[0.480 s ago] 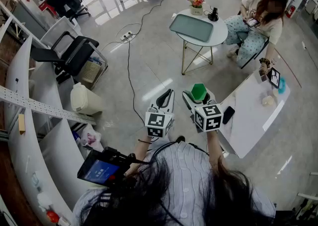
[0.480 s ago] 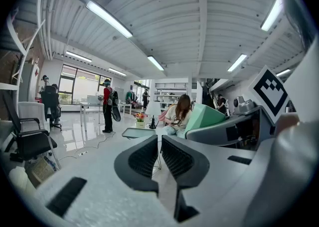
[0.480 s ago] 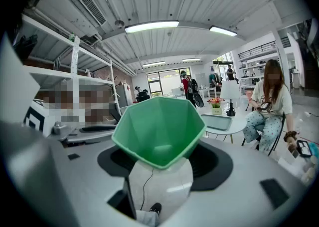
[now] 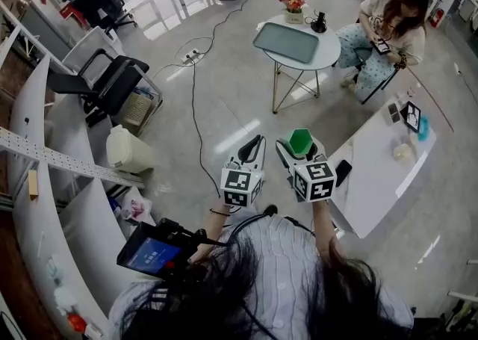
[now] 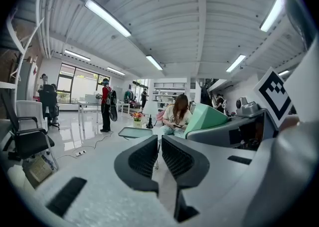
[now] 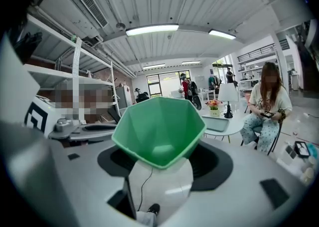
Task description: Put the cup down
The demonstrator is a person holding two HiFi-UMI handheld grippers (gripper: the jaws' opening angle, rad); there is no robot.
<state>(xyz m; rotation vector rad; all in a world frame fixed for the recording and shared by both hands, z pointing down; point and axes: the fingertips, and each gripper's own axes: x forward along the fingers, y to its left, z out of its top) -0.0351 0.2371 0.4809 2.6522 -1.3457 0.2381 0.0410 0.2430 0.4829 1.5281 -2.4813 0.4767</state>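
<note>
A: Whereabouts of the green cup (image 4: 299, 140)?

B: Clamped in the right tongs (image 4: 299, 144), spread wide around its faceted sides, mouth upward. Held in the air on the near side of the round counter (image 4: 329, 53), well apart from it, above bare floor (image 4: 224, 99).

A: And the left tongs (image 4: 256, 140)?

B: Clenched almost pad to pad, with nothing between. Likewise on the near side of the round counter, about as far from it as the cup, a little more to the left.

A: Anything on the round counter itself?

B: A grey-green tray (image 4: 286, 41) across the middle, a flower pot (image 4: 293, 2) at the far rim, and a small dark thing beside the pot, too small to tell. Just past the right edge, a seated person (image 4: 388, 28) bent over a phone.
</note>
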